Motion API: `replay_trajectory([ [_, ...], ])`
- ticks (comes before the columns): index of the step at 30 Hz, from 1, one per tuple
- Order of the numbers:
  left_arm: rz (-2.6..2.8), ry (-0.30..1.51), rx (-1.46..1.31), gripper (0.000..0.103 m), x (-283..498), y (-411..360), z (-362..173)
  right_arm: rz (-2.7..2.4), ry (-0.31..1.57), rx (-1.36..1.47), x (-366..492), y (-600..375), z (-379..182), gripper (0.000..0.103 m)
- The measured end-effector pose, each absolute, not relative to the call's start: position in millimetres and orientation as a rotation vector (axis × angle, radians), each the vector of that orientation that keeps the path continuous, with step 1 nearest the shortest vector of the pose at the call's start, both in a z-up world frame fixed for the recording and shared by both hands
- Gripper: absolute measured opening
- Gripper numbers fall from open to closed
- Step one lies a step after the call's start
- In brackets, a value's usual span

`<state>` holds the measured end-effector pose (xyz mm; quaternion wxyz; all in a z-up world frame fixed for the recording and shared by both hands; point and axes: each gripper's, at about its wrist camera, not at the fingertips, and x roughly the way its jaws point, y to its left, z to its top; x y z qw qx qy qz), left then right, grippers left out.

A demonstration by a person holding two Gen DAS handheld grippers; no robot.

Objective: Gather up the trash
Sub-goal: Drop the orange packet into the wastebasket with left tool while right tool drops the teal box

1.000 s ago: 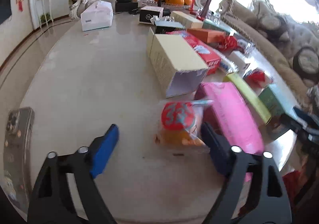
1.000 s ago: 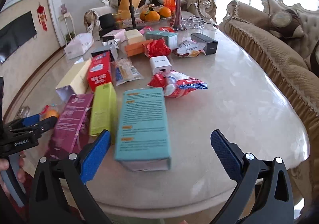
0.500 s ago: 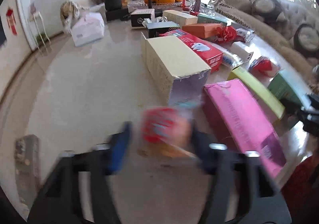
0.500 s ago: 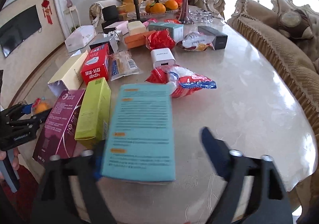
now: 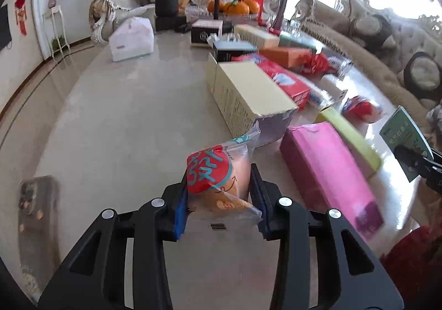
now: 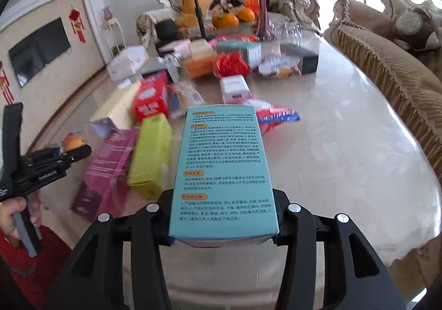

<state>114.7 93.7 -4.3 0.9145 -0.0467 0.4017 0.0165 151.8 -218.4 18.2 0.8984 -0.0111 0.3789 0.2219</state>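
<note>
Bare marble table [image 5: 116,116] left of the cream box [image 5: 248,94]; packed boxes rightward, phone [image 5: 37,216] at near-left edge.

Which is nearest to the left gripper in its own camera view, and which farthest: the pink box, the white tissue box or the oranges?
1. Pink box, just right of the left gripper.
2. White tissue box, far left on the table.
3. Oranges, at the far end.
</note>
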Motion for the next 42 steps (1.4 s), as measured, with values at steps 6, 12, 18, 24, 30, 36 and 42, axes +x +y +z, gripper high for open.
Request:
replay_trajectory([
  [6,-0.088,0.778,-0.049,0.039,35.9,74.7,26.3,0.586,0.738,0.037,92.0,-239.2,57.1,0.045],
  [12,-0.272,0.954,-0.044,0.039,-47.1,28.8,-17.6,0.707,0.906,0.049,22.8,-236.4,25.2,0.045],
  [18,-0.341,1.154,-0.021,0.039,-37.6,-7.2,-123.9,0.681,1.223,-0.035,10.9,-199.2,-94.5,0.045],
  [24,-0.311,1.269,-0.028,0.045,-28.4,-12.7,-195.2,0.598,1.368,-0.151,20.6,-173.9,-175.5,0.046],
  [30,-0.322,1.320,-0.086,0.084,-27.0,-9.4,-212.4,0.563,1.396,-0.189,20.6,-169.2,-193.0,0.071],
  [36,-0.256,1.248,-0.128,0.084,-26.7,14.8,-198.8,0.526,1.382,-0.139,17.9,-189.4,-177.9,0.072],
  [42,-0.215,1.028,-0.203,0.084,-39.3,29.9,-84.5,0.573,1.163,-0.094,6.2,-222.1,-93.1,0.072],
])
